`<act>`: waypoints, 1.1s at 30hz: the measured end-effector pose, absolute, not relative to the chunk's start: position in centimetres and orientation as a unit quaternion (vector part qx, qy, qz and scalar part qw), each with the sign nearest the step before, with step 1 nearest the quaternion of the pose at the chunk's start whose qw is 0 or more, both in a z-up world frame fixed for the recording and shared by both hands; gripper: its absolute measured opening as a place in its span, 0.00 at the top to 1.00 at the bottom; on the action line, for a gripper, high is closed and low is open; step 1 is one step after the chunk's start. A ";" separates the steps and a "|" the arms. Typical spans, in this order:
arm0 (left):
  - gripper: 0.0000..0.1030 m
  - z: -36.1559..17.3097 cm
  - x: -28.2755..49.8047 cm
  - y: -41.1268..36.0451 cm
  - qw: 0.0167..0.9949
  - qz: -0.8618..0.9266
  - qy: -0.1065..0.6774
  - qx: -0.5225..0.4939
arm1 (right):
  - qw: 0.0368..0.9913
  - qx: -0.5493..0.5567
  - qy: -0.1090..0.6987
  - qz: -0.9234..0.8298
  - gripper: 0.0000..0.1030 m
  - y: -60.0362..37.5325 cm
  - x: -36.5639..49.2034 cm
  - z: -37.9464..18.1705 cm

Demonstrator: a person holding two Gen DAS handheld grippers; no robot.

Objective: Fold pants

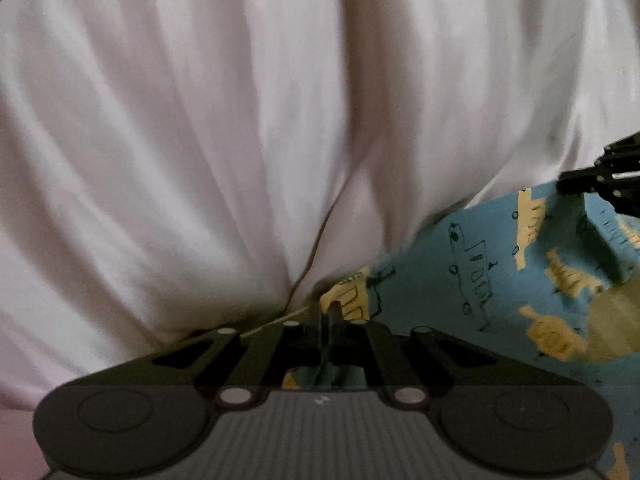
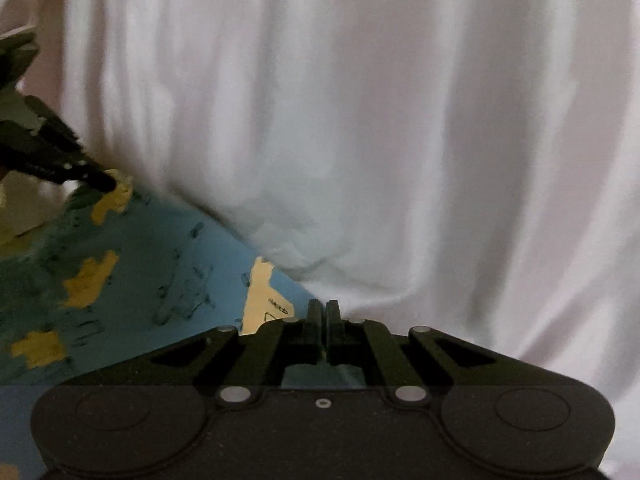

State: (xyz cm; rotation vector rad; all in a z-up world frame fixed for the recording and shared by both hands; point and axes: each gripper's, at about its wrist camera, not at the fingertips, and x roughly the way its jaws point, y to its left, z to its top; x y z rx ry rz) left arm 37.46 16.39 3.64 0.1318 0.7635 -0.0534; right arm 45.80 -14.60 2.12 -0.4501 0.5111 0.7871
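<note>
Left wrist: left gripper pinches the blue printed pants at their edge, against a wrinkled white sheet. Right wrist: right gripper pinches the pants' opposite edge; bare sheet spreads ahead.

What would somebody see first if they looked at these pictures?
The bright blue pants with yellow cartoon pictures stand out, filling the lower right of the left camera's view and the lower left of the right one's. Behind them spreads a big wrinkled white sheet. The left gripper and the right gripper are each shut on an edge of the pants.
</note>
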 end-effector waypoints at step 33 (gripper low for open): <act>0.97 -4.4 13.5 7.5 0.831 -0.197 0.314 0.414 | 0.839 -0.363 0.208 0.347 1.00 -20.5 13.0 -3.9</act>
